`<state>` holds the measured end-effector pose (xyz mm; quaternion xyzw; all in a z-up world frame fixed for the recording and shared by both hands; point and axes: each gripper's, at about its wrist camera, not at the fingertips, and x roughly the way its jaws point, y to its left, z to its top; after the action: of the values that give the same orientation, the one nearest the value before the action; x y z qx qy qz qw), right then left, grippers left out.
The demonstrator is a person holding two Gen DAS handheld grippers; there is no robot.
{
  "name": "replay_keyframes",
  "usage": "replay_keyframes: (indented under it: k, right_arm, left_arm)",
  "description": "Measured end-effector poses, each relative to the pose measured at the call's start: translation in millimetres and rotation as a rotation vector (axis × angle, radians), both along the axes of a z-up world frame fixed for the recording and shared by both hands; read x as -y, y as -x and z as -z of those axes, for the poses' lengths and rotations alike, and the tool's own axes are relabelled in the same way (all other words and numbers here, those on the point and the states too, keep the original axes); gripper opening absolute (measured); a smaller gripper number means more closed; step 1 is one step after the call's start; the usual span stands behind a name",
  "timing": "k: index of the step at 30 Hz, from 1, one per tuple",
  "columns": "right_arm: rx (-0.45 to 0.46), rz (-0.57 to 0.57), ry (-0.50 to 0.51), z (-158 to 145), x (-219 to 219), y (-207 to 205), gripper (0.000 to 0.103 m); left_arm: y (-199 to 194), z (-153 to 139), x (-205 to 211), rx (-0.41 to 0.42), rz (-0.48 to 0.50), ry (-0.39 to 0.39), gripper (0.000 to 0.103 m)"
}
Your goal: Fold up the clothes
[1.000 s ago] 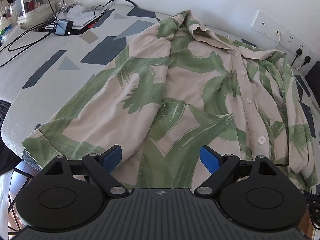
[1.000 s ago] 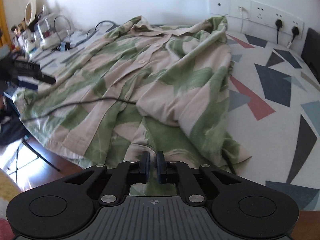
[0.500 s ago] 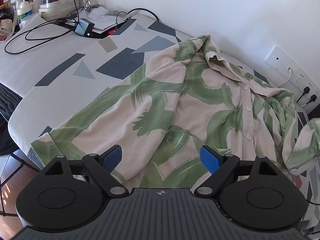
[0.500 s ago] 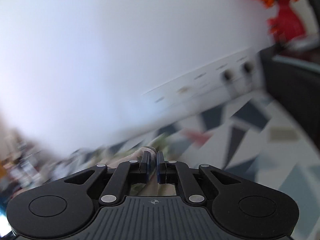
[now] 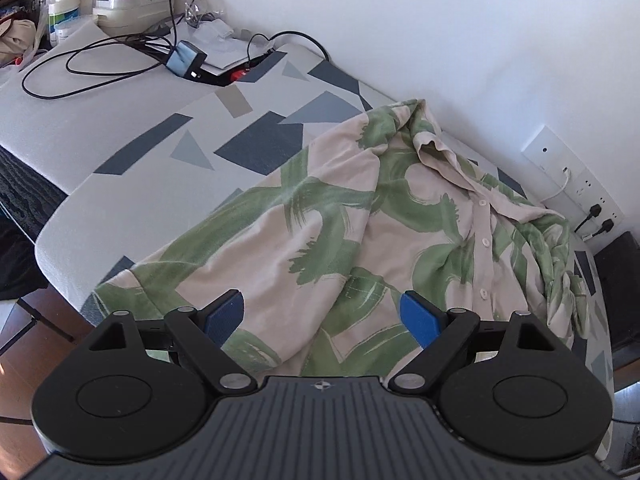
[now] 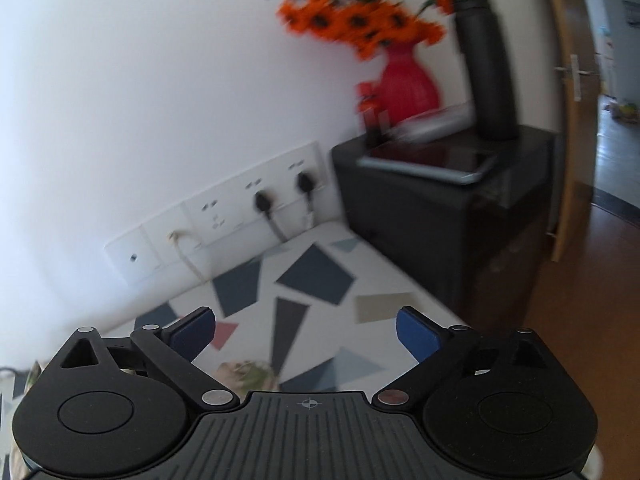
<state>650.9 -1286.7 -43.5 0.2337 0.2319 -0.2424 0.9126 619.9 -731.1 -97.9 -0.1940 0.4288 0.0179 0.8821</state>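
Your left tongs [image 5: 322,316] are spread wide and hold nothing; they hang over the near hem of the shirt [image 5: 360,248]. The shirt lies spread, buttons up, across the bed [image 5: 132,152], collar toward the wall. Your right tongs [image 6: 306,330] gape wide too, empty, above bare patterned bed cover near the sockets [image 6: 248,208]. A scrap of shirt shows just under them. Beyond stands a dark cabinet [image 6: 440,208] with a red vase [image 6: 404,84] and black bottle [image 6: 486,68]

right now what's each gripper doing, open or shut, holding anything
Left gripper: open, holding nothing, over the beige button-up shirt with green leaf print.
Right gripper: open, holding nothing, over the geometric-patterned bedsheet.
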Motion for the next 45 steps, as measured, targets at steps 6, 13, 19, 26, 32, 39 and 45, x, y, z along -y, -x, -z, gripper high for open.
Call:
replay_keyframes:
  k: [6, 13, 19, 26, 32, 39, 45]
  right_arm:
    - [-0.001, 0.114, -0.037, -16.4, 4.3, 126.1, 0.102]
    - [-0.199, 0.013, -0.203, 84.1, -77.9, 157.5, 0.095]
    - [-0.171, -0.120, -0.026, 79.7, -159.7, 84.6, 0.098]
    - [-0.179, -0.272, 0.016, 62.3, -161.6, 6.4, 0.100]
    - [-0.206, -0.370, -0.023, 79.7, -159.3, 0.3, 0.098]
    - [-0.263, -0.384, 0.032, 103.4, -169.0, 38.7, 0.098]
    - [-0.273, -0.356, -0.007, 113.3, -180.7, 73.1, 0.098]
  left_arm:
    - [37.5, 13.5, -44.3, -0.047, 0.002, -0.002, 0.088]
    - [44.7, 38.9, -49.7, -0.061, -0.017, -0.148, 0.089]
    - [14.2, 37.6, 6.3, -0.010, 0.199, -0.277, 0.095]
    - [-0.3, 44.6, 43.4, 0.057, 0.284, -0.446, 0.096]
    - [10.1, 53.6, 31.8, 0.031, 0.335, -0.443, 0.096]
    - [52.4, 65.0, 15.6, 0.051, 0.474, -0.510, 0.096]
    - [86.7, 80.8, 10.9, 0.109, 0.595, -0.642, 0.099]
